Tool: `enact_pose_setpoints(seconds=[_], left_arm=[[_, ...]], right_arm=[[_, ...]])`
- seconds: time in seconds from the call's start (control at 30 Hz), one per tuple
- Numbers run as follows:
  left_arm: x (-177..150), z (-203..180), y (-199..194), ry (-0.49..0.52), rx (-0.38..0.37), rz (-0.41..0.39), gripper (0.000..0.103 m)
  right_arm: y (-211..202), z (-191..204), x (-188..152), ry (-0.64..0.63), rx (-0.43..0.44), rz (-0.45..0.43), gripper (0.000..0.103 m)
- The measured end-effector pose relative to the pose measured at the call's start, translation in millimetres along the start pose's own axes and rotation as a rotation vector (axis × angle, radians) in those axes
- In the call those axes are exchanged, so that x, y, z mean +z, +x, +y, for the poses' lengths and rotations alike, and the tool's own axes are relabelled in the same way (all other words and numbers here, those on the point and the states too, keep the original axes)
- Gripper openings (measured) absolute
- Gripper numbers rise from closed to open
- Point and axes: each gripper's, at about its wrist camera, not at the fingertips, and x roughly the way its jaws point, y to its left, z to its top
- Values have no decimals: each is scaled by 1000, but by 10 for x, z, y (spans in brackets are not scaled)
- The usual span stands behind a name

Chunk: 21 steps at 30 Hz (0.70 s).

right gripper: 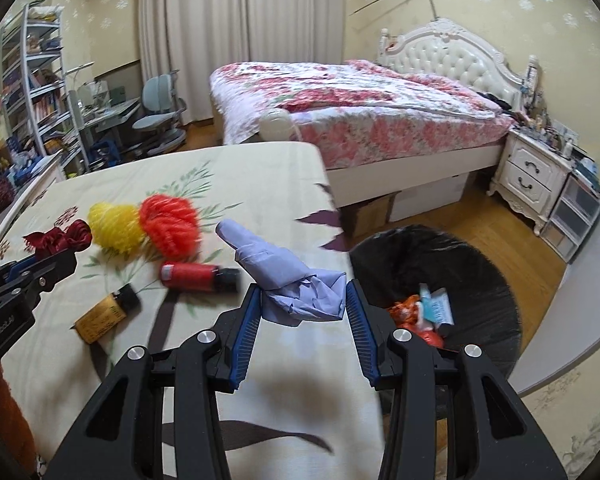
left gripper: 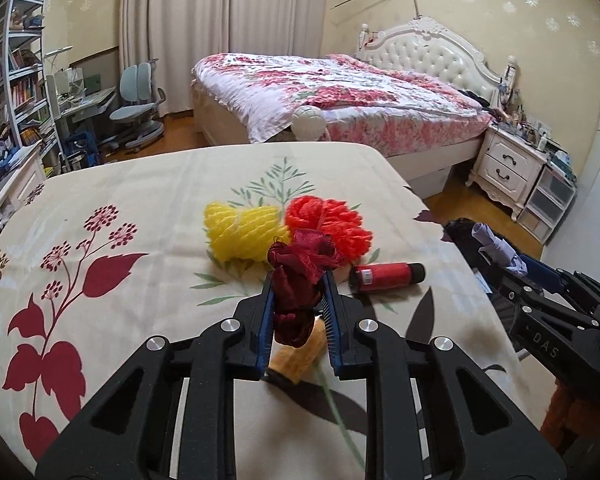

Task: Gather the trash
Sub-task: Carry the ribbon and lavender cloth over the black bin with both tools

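Already both pieces of trash are off the counter point(left gripper: 112, 184): the left gripper point(left gripper: 298, 284) has its fingers pinching a dark red rag point(left gripper: 300, 268), the right gripper point(right gripper: 302, 292) pinching a pale blue cloth point(right gripper: 292, 280). Both look light, limp and floppy, so a bite on the bunched middle seems safest. Near the rag lie yellow netting point(left gripper: 240, 232), orange netting point(left gripper: 332, 224) and a red bottle point(left gripper: 386, 276). To the right, a black bin point(right gripper: 480, 280) stands beside the counter, seemingly unobstructed.
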Motion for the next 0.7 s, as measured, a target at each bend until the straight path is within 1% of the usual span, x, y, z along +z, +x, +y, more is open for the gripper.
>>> enact_pose_setpoints(seconds=[0.07,0.23,0.4,0.57,0.7], left_arm=[[35,-152,47,19,-28,0,21],[113,-531,184,79,-66,-14,21],[180,-866,347,112,-107,-7,21],[229,-1190,525,153,-130,-2,21],[232,-1385,653,176,-138,5,21]], right_arm=[[-2,-133,21,19,-30,-7,43],[33,-458,45,63,-97,-16,43],[136,-723,45,109,-145,-3,43],[253,-910,24,138,-193,6,43],[345,-1049,12,167,-215,14,43]])
